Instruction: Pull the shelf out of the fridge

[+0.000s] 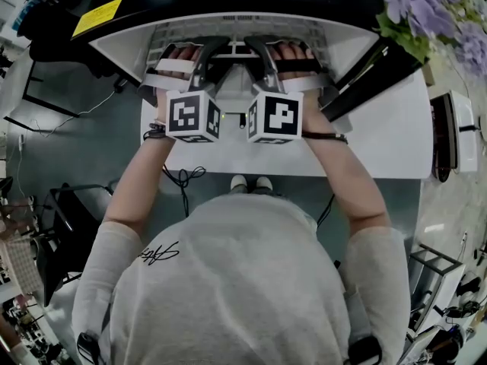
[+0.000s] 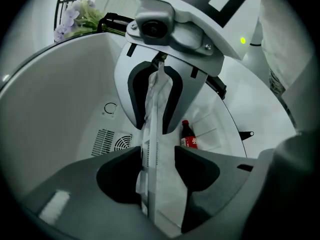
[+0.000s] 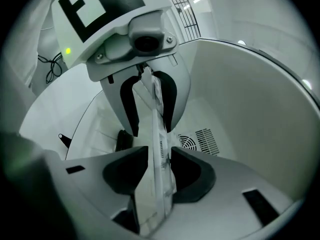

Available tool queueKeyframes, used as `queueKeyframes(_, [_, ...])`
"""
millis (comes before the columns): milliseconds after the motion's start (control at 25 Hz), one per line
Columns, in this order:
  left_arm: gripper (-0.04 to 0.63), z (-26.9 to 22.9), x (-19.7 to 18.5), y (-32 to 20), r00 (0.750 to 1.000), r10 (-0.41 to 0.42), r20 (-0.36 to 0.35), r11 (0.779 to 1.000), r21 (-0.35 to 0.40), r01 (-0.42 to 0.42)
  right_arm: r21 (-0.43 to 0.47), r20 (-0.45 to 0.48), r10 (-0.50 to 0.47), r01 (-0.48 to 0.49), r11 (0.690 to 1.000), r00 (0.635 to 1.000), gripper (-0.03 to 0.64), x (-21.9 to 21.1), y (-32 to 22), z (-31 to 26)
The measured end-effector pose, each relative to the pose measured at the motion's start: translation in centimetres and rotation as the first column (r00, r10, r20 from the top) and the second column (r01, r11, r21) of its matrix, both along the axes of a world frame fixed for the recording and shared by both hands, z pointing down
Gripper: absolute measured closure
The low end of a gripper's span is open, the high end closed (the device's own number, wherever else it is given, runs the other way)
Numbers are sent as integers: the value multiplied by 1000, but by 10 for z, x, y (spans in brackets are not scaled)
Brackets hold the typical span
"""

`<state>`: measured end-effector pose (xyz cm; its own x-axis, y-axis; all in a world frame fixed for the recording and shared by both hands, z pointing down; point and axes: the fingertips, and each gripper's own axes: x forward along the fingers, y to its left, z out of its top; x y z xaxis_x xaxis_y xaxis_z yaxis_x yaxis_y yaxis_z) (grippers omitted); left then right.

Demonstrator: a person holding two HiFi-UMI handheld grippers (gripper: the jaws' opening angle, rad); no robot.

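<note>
The fridge (image 1: 129, 42) stands open below me, and its clear shelf (image 1: 304, 30) with a white front rim lies across the white interior. Both grippers reach side by side onto that rim. In the left gripper view the shelf (image 2: 152, 134) runs edge-on between the jaws of my left gripper (image 2: 157, 156), with a narrow gap still showing on the right side. My right gripper (image 3: 160, 159) has its pads pressed on the shelf (image 3: 159, 134). The head view shows the left gripper (image 1: 217, 49) and the right gripper (image 1: 255, 49) close together at the middle of the shelf's front.
A red-labelled cola bottle (image 2: 187, 136) stands inside the fridge behind the shelf. A round vent grille (image 2: 112, 143) sits in the back wall. The open fridge door (image 1: 380, 120) spreads to the right. Purple flowers (image 1: 434, 14) stand at the right.
</note>
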<state>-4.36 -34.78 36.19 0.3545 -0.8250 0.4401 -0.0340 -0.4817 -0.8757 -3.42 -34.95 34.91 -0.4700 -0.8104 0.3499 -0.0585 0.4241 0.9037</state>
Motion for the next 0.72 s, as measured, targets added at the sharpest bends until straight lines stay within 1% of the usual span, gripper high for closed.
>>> queueKeyframes(80, [401, -2, 0, -1, 1000, 3, -3, 1000, 17, -2, 5, -15, -3, 3, 1000, 1000, 468, -1, 0, 0])
queueKeyframes(200, [419, -4, 0, -3, 1000, 7, 22, 999, 49, -8, 1, -11, -4, 4, 1000, 1000, 468, -3, -1, 2])
queueKeyframes(240, [428, -4, 1, -4, 1000, 9, 19, 998, 56, -10, 2, -9, -4, 4, 1000, 1000, 468, -3, -1, 2])
queueKeyframes(400, [490, -10, 5, -11, 999, 10, -37, 998, 61, -7, 21, -6, -9, 10, 1000, 1000, 491, -7, -4, 1])
queueKeyframes(480, [525, -13, 6, -13, 998, 6, -62, 998, 59, -2, 28, -1, -7, 7, 1000, 1000, 534, -8, -5, -1])
queueKeyframes(520, [525, -13, 6, -13, 997, 5, -74, 998, 55, -1, 27, -1, -7, 7, 1000, 1000, 545, -8, -5, -2])
queueKeyframes(600, [525, -13, 6, -13, 994, 8, -105, 999, 37, -5, 13, 6, -12, 12, 1000, 1000, 545, -8, -5, -3])
queueKeyframes(720, [523, -13, 6, -12, 990, 8, -139, 1000, -12, -9, -32, 45, -14, 16, 999, 999, 543, -9, -6, -2])
